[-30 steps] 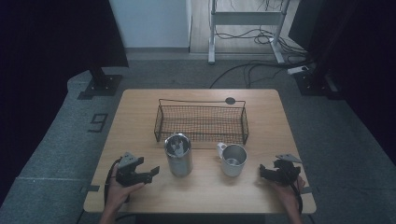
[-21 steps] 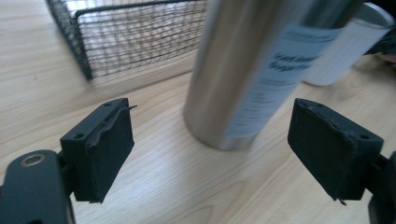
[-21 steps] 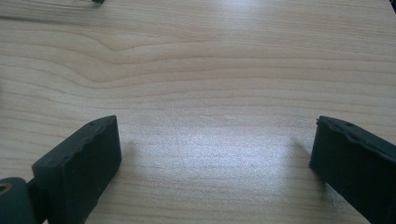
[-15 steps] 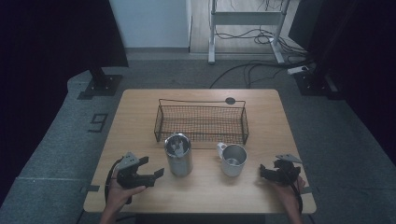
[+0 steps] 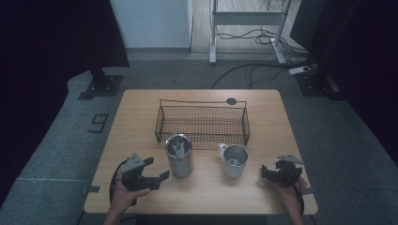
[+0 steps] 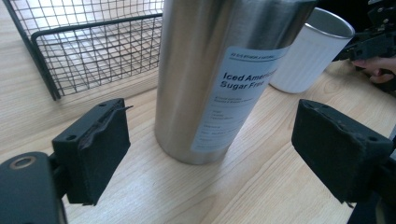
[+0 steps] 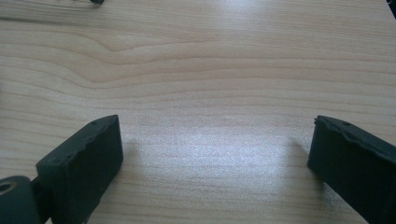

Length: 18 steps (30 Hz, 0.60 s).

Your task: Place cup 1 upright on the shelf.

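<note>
L tool [image 6: 212, 154]: jaws just been opening, spread, nothing pinched | steel tumbler [image 5: 179, 155]: upright on bench [image 5: 141, 117], just ahead of L tool, near basket [image 5: 202, 123] | R tool [image 7: 215, 163]: spread, empty | risk: off-centre approach knocks tall tumbler over.

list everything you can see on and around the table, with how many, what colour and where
steel tumbler: one, silver with a white label, front middle of the table, just right of the left tongs
mug: one, white outside and metal inside, right of the steel tumbler, handle to the left
wire basket: one, black mesh, behind both cups
round disc: one, dark, at the far table edge
table: one, light wood
floor cables: several, dark, behind the table
left tongs: one, black, jaws apart and having just opened, near the steel tumbler without touching
right tongs: one, black, jaws apart over bare wood
</note>
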Tool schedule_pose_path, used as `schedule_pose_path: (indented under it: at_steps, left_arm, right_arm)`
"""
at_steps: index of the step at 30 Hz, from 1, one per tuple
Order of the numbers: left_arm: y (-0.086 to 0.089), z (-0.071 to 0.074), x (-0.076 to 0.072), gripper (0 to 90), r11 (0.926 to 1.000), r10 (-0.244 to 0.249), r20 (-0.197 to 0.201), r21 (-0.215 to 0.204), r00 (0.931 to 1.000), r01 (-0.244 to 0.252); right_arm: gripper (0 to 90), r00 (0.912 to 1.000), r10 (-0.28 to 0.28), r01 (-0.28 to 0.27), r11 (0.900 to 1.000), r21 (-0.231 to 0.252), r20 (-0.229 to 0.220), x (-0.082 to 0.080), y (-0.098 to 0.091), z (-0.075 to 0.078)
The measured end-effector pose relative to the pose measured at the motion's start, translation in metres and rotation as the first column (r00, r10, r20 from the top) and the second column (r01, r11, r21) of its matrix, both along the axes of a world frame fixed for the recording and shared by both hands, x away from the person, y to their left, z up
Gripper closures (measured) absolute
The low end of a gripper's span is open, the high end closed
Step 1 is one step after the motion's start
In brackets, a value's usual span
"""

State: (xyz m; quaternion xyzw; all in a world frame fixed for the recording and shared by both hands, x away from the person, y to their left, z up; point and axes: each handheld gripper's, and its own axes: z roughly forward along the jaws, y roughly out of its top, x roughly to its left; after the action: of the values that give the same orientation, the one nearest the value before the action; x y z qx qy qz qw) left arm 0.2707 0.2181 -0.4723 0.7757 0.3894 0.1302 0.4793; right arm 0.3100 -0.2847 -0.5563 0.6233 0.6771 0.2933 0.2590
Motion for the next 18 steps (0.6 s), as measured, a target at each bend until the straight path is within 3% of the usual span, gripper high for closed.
schedule_pose_path:
  at_steps: [12, 18]
  left_arm:
    - [-0.018, 0.001, -0.003, 4.9, 0.9987, -0.050, 0.011, 0.013, 0.9987, 0.050]
    - [-0.021, -0.001, -0.001, 3.9, 0.9990, -0.042, 0.021, 0.018, 0.9989, 0.042]
  right_arm:
    - [2.8, 1.0000, -0.003, 0.003, 1.0000, 0.000, 0.000, 0.000, 0.000, 0.000]
    - [2.8, 1.0000, -0.003, 0.003, 1.0000, 0.000, 0.000, 0.000, 0.000, 0.000]
